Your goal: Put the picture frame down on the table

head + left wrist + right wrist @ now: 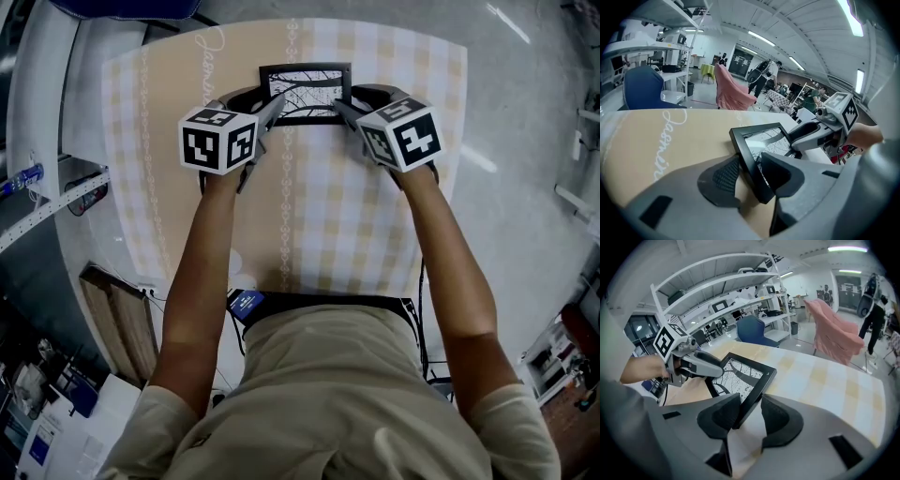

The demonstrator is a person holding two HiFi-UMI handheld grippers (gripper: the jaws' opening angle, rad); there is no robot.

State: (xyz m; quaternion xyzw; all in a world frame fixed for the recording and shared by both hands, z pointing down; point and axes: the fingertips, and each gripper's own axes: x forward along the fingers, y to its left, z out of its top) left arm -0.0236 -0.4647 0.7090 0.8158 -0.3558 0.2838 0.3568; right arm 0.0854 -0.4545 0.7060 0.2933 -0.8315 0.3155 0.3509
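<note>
A black picture frame (305,92) with a black-and-white branch print is held between both grippers over the far part of the table (319,234). My left gripper (271,112) is shut on the frame's left edge, and the frame (759,149) stands tilted between its jaws (749,177). On the opposite edge my right gripper (343,111) is shut. That edge of the frame (740,379) sits between the right gripper's pads (747,416). Whether the frame's bottom edge touches the cloth is hidden. Each gripper shows in the other's view: right gripper (816,132), left gripper (696,364).
The table wears a beige checked cloth (375,216) with white script lettering (663,145). A blue chair (754,331) and white shelves (717,291) stand beyond the far edge. A pink draped cloth (836,331) hangs nearby. Bare cloth lies in front of the frame.
</note>
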